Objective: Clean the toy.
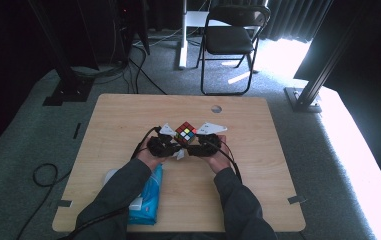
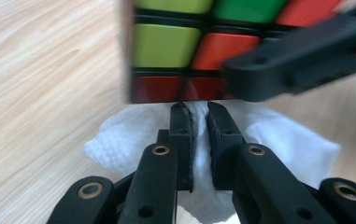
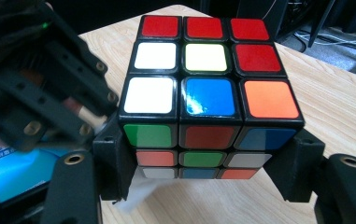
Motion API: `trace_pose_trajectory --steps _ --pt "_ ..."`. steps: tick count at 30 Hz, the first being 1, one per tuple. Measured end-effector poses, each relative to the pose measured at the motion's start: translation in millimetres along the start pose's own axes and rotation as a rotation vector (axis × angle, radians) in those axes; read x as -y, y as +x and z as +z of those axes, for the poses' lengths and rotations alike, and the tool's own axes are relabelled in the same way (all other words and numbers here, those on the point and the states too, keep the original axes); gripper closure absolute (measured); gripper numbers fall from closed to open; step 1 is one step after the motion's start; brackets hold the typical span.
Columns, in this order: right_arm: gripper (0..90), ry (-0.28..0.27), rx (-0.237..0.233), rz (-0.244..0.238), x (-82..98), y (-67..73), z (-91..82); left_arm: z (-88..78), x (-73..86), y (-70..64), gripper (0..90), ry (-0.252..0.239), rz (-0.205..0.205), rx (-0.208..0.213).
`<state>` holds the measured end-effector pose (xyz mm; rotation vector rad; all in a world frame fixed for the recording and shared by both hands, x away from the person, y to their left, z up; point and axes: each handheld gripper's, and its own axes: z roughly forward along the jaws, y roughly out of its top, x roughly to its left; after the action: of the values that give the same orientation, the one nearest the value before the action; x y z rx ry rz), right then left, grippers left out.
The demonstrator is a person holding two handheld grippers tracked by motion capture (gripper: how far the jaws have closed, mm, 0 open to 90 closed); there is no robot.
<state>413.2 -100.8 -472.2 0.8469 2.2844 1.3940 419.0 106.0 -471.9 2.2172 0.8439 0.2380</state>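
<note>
Wooden table [image 1: 128, 120] with blue tissue pack [image 1: 148, 200]

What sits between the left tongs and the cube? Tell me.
A crumpled white tissue, pinched in the left tongs, lies right under the cube; the left gripper view shows it.

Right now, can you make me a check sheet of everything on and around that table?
Surface: wooden table, with a small round hole near the far edge.
Job's things: colour cube in the middle; white tissue right beside it, under its edge.
Clutter: blue packet at the near edge, partly under the person's left sleeve.
Grippers: left hand-held gripper pinches the tissue, tips close to the cube's bottom row; right hand-held gripper clamps the cube's lower sides.
Cables: one trails from each gripper along the arms; a loose loop lies on the floor at left.
Surroundings: grey carpet, a black folding chair behind the table, dark stands on both sides.
</note>
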Motion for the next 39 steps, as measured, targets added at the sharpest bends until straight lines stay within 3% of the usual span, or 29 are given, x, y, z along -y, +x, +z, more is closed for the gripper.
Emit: trace_pose_trajectory --steps 8,16,24,29,36,37,39 --pt "34.1 0.002 0.003 0.003 3.0 -1.3 -0.6 -9.3 3.3 17.0 82.7 -0.036 -0.087 -0.054" --pt "34.1 0.007 0.012 0.012 8.3 -3.7 -1.8 -12.7 3.2 19.3 82.6 -0.052 -0.104 -0.072" --pt "34.1 -0.008 0.013 0.019 5.6 -4.0 -3.0 -8.4 2.1 11.1 82.6 -0.04 -0.047 -0.046" --pt "34.1 -0.015 0.014 0.018 2.3 -3.5 -2.2 -4.4 2.4 4.7 82.6 -0.016 0.0 0.0" --pt "34.1 -0.019 0.009 0.021 -0.2 -2.4 -0.2 -2.6 1.4 -2.5 82.6 -0.018 0.033 0.026" --pt "34.1 -0.021 0.007 0.022 -1.3 -1.8 0.6 -1.6 0.6 -7.8 82.6 -0.006 0.059 0.056" --pt "34.1 -0.023 0.008 0.021 -1.9 -1.6 1.1 -0.9 0.6 -11.0 82.5 -0.001 0.078 0.072"
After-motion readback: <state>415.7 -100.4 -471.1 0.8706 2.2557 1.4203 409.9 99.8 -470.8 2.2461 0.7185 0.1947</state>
